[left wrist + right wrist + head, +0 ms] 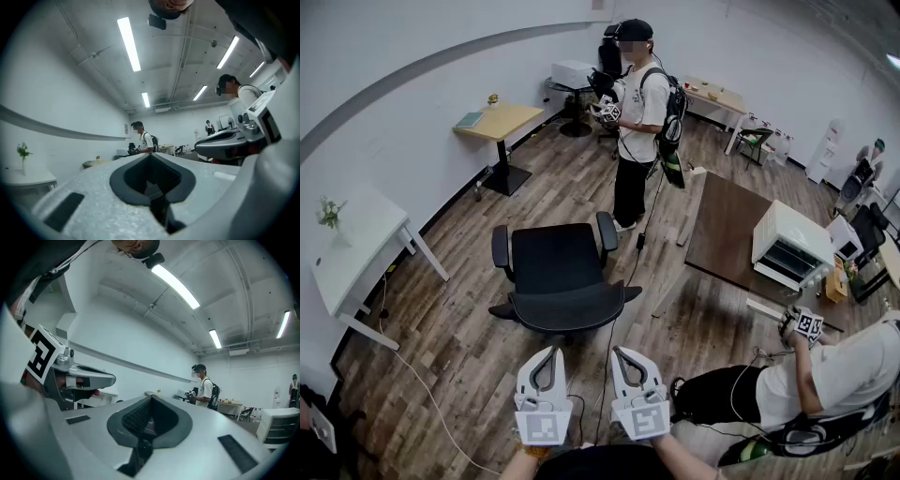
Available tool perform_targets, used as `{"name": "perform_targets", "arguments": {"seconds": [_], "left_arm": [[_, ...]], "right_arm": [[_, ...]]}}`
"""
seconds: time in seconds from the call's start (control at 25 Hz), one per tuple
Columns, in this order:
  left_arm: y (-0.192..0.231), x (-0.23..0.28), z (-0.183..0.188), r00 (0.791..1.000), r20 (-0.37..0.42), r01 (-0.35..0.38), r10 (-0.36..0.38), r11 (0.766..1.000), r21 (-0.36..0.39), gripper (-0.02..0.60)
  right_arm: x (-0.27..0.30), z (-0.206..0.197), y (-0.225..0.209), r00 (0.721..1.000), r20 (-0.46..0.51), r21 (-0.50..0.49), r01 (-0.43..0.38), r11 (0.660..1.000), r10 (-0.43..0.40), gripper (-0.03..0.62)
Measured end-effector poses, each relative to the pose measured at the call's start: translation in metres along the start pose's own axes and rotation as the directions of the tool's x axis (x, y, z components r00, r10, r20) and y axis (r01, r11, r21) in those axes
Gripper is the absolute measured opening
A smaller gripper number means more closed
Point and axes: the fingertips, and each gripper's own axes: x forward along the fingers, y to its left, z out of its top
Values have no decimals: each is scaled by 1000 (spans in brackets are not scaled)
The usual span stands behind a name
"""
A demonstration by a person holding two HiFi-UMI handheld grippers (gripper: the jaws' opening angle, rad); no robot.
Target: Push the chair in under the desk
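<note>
Both pressed together and empty, the left tongs [550, 353] and right tongs [620, 353] point level at the black chair [558, 281], which stands apart from the white counter [366, 234].

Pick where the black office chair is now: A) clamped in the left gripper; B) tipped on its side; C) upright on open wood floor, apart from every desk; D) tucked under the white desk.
C: the head view shows the office chair upright on the wood floor, well apart from the white desk at the left.
</note>
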Motion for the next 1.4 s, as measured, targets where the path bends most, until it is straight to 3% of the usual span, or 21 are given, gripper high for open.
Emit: {"name": "perform_targets", "arguments": {"seconds": [0.24, 0.36, 0.56, 0.72, 0.84, 0.96, 1.08, 1.16, 1.28, 1.4], "left_arm": [[29, 4, -17, 1000, -23, -8, 9, 999, 48, 16], [53, 2, -37, 998, -68, 0, 4, 998, 55, 49], [98, -1, -85, 992, -127, 38, -25, 994, 101, 84], [130, 8, -135, 979, -195, 111, -62, 962, 251, 103], [141, 22, -173, 958, -268, 184, -99, 932, 314, 129], [139, 41, -197, 936, -327, 259, -132, 886, 383, 155], [138, 59, -225, 899, -414, 333, -141, 835, 439, 193], [136, 64, -243, 869, -476, 372, -134, 812, 450, 203], [130, 71, -264, 826, -551, 429, -124, 772, 469, 236], [122, 84, -286, 773, -621, 495, -130, 736, 462, 264]], "right_arm": [[18, -7, -2, 1000, 17, -12, -12, 1000, 12, 0], [30, -30, -3, 998, -26, -45, -59, 997, 57, 66], [45, -77, -9, 990, -123, -186, -88, 979, 66, 106], [61, -115, -19, 969, -241, -368, -147, 918, 58, 118], [78, -135, -31, 949, -310, -438, -195, 878, 56, 128], [93, -151, -49, 938, -343, -492, -228, 840, 54, 138], [107, -166, -65, 937, -344, -528, -249, 812, 63, 147], [111, -179, -74, 935, -348, -546, -261, 796, 67, 133], [127, -213, -82, 894, -437, -543, -352, 763, 101, 160], [147, -238, -85, 847, -513, -552, -448, 703, 138, 197]]}}
